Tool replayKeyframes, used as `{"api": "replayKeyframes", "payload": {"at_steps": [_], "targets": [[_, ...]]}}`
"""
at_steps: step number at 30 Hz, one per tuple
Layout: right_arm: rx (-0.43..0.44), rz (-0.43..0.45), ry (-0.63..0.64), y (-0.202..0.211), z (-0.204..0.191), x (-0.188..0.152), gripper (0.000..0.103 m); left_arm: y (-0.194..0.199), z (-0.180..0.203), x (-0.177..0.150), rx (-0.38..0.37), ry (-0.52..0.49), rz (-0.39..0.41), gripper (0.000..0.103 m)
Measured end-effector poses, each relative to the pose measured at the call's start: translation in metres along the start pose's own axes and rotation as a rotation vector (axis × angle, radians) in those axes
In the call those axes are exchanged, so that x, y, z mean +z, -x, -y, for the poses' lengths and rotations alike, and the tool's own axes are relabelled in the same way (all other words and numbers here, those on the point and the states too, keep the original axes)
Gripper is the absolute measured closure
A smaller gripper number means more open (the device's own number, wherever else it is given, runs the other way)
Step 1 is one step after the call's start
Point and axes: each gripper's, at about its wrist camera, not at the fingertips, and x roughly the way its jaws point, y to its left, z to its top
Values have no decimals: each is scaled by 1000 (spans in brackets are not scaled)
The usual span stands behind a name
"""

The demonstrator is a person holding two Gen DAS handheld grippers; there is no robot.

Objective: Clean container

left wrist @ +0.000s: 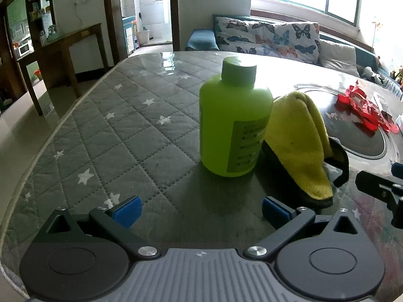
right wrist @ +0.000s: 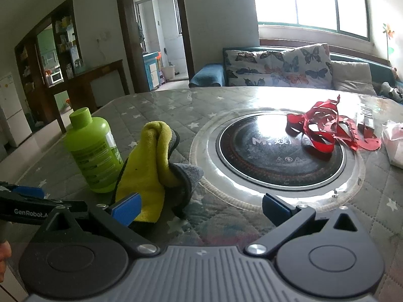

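A lime green bottle (left wrist: 233, 119) with a green cap stands upright on the quilted table cover; it also shows in the right wrist view (right wrist: 94, 151). A yellow and grey cloth (left wrist: 299, 141) lies bunched right beside the bottle, also in the right wrist view (right wrist: 153, 168). My left gripper (left wrist: 201, 212) is open and empty, a short way in front of the bottle. My right gripper (right wrist: 201, 211) is open and empty, its left pad (right wrist: 126, 211) just in front of the cloth's near edge.
A round black induction hob (right wrist: 279, 151) is set into the table (left wrist: 113, 130), with red cut paper (right wrist: 325, 128) on its far right. A white bag (right wrist: 394, 143) lies at the right edge. A sofa (right wrist: 289, 70) stands behind the table.
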Motion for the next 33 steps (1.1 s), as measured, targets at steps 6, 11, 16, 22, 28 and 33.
{"api": "replayKeyframes", "payload": {"at_steps": [6,11,16,22,28,33], "targets": [[6,8,5,5,-3,-1,0,7,-1,-3,0,11,11,0],[8,23,12,11,-4,-1,0,12,-1,-4,14,6,26,0],[7,31,4,14,-1,-1,0,11,-3,-4,27,10,24,0],[-3,28,-2,14,3,0,0,5,-7,-2,43,9,19,0],[-30,25,-24,7,9,1,0,-6,-15,-1,60,17,10,0],[-69,18,-52,-2,19,1,0,-16,-22,0,80,22,-2,0]]}}
